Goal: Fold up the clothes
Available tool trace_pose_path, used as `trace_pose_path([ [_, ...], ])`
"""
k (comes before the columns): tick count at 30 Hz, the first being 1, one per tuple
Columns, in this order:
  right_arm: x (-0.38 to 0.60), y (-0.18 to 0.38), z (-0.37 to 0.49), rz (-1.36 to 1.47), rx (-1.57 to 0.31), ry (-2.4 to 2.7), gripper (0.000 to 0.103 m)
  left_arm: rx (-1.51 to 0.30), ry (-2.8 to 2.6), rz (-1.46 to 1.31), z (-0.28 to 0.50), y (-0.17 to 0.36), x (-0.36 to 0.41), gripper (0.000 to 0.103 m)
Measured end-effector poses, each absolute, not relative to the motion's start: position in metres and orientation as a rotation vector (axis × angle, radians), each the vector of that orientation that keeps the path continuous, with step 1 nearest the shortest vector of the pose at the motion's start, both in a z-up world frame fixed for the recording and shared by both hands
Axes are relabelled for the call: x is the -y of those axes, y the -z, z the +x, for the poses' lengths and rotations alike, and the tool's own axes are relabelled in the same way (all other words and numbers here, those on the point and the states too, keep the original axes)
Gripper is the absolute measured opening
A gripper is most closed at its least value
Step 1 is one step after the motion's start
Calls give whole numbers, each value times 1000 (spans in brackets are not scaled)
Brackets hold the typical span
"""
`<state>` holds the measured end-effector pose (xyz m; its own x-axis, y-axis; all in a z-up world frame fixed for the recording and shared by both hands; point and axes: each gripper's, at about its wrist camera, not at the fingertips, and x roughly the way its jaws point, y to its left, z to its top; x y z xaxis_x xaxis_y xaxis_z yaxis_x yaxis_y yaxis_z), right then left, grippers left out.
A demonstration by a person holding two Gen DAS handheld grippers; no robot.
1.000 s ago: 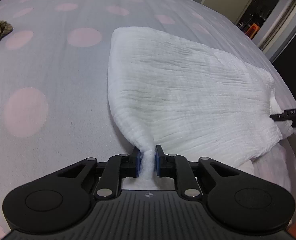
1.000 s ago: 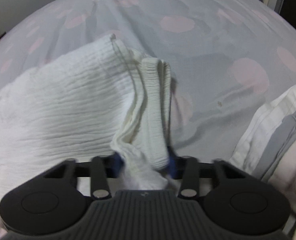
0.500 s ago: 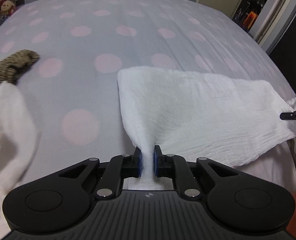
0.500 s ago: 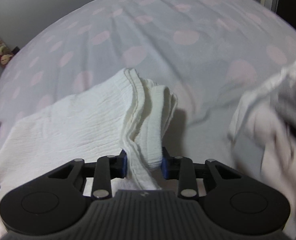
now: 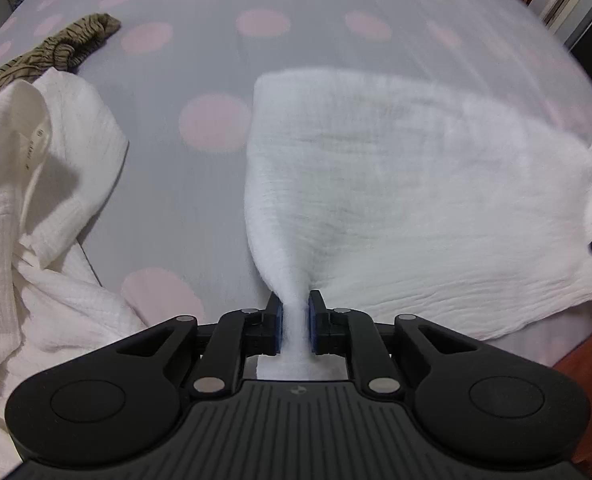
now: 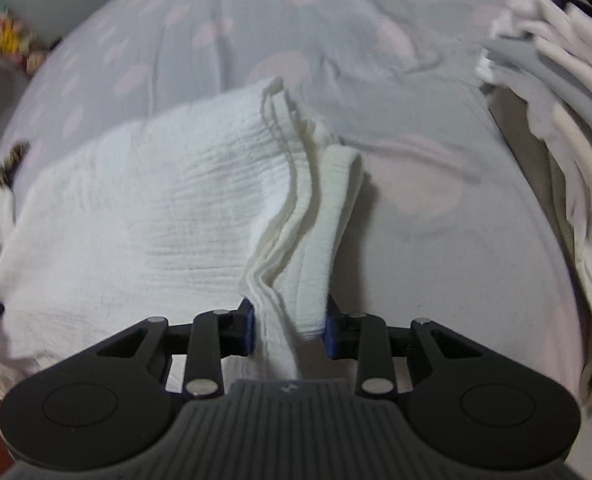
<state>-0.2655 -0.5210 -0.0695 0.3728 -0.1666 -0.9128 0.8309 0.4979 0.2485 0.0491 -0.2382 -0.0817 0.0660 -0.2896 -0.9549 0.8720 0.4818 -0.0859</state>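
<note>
We hold a folded white garment (image 5: 415,184) stretched between our two tools above the bed (image 5: 200,208), whose grey sheet carries pale pink dots. In the left wrist view the left tongs (image 5: 294,325) sit at bottom centre, their blue pads pinching a bunched corner of the white garment; the jaws have just eased slightly wider, yet the cloth is gripped between them. From there the fabric fans out toward the upper right of the frame, blurred along its far edge. A small dark tip shows at the right edge, too little to tell more.

In the right wrist view the right tongs (image 6: 288,326) are clenched on the thick layered end of the white garment (image 6: 156,208), several hems stacked between the pads, and the cloth spreads to the left half of the frame.

At the left of the left wrist view lies a crumpled cream shirt (image 5: 36,216), with a brown striped garment (image 5: 62,48) just beyond it in the upper left. At the right edge of the right wrist view rests a stack of folded clothes (image 6: 567,92).
</note>
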Motion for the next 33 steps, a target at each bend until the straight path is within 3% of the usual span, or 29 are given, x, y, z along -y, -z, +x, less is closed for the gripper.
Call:
trace_pose_path([
  [5, 521, 66, -269, 792, -986, 758, 49, -1171, 939, 582, 47, 74, 230, 21],
  [10, 523, 35, -292, 777, -811, 789, 58, -1074, 944, 447, 49, 47, 224, 39],
  [17, 566, 16, -291, 822, -626, 801, 57, -919, 978, 330, 51, 39, 256, 39],
  [25, 609, 37, -258, 888, -627, 785, 54, -860, 939, 331, 53, 84, 275, 39],
  [30, 626, 56, -236, 909, -678, 759, 43, -874, 939, 342, 56, 95, 278, 39],
  [32, 629, 60, -231, 923, -681, 744, 23, -874, 948, 323, 57, 96, 278, 39],
  [33, 630, 60, -229, 925, -678, 740, 20, -872, 950, 325, 56, 96, 278, 39],
])
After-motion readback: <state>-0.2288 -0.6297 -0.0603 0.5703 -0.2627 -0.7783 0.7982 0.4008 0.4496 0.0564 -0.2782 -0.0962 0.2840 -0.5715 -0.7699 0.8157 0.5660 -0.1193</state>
